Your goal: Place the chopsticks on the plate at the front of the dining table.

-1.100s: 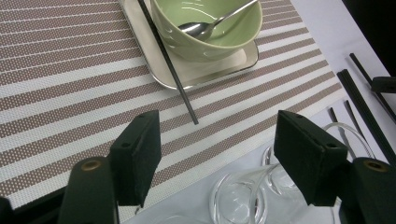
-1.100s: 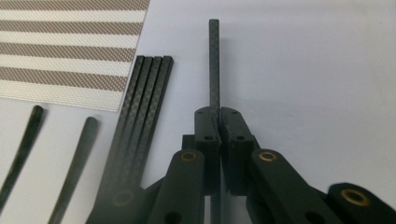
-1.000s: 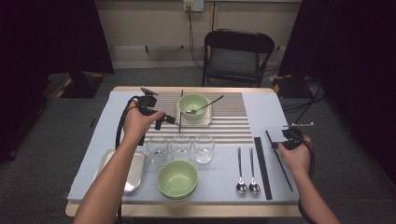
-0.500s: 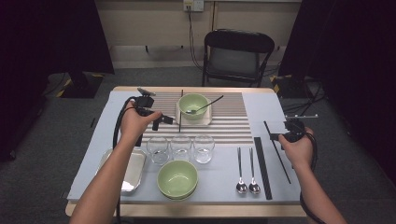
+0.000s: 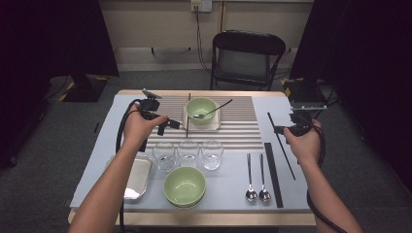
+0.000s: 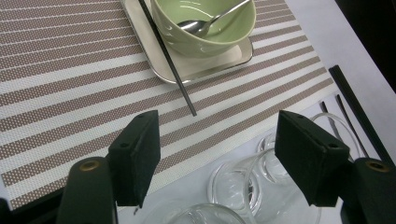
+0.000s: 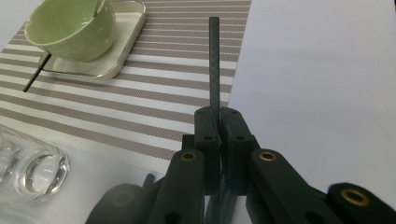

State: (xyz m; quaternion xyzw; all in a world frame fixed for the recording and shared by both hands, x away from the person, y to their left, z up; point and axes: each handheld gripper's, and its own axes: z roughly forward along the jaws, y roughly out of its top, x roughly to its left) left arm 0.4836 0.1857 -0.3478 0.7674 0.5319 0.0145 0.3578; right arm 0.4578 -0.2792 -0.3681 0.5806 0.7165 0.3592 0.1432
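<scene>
A: Entry — table setting, chopstick pair. One black chopstick (image 6: 169,60) already lies on the striped placemat (image 5: 243,127), leaning against the left edge of the small square tray (image 6: 187,70) under the upper green bowl (image 6: 205,25). Its near tip rests on the mat, just ahead of the left gripper.

B: And its mate?

A: The second chopstick (image 7: 214,65) is in the right gripper (image 7: 218,122), jaws pressed together on it low on the shaft, the long end pointing away over the mat's right edge. In the high view it hangs slanted over the bare table right of the mat.

B: Why gripped so low?

A: My reading: it leaves the free length to lay down beside the first one.

B: Left gripper (image 6: 217,158)?

A: Jaws spread wide, nothing between them. It hovers above the mat's near edge, over the three glasses (image 5: 188,154). Probably just let go of the first stick, or waiting.

B: Rest of the setting?

A: Two spoons (image 5: 257,174) and a black chopstick rest strip (image 5: 272,174) lower right, a second green bowl (image 5: 184,186) front centre, a metal tray (image 5: 133,177) at left. A spoon (image 6: 210,21) sits in the upper bowl.
</scene>
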